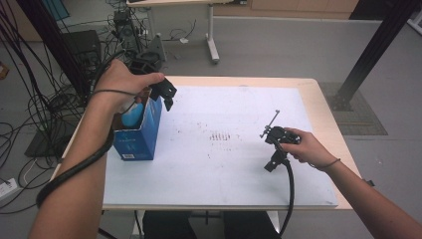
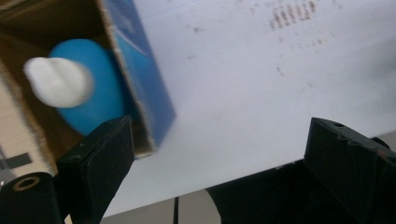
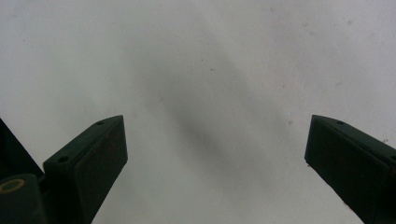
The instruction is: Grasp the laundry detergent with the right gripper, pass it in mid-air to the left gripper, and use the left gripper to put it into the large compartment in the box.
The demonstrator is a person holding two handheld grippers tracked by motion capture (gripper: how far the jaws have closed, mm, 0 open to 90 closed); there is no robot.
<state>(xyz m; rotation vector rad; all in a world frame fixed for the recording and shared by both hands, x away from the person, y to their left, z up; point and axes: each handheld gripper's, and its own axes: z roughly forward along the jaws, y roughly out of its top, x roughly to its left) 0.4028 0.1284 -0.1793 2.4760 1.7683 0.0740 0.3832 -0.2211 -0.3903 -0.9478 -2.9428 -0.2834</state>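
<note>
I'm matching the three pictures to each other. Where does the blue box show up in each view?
High view: the blue box stands open-topped at the white mat's left edge, under the left gripper.
Left gripper view: upper left, a blue bottle inside.
Right gripper view: not in it.
Shared landmark: the white mat with brown specks.

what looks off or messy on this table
The white sheet on the table carries a patch of small reddish-brown specks near its middle, like stains. The blue box at the left edge has a rough, torn-looking cardboard rim, with a blue bottle inside. Nothing is spilled or tipped.
</note>
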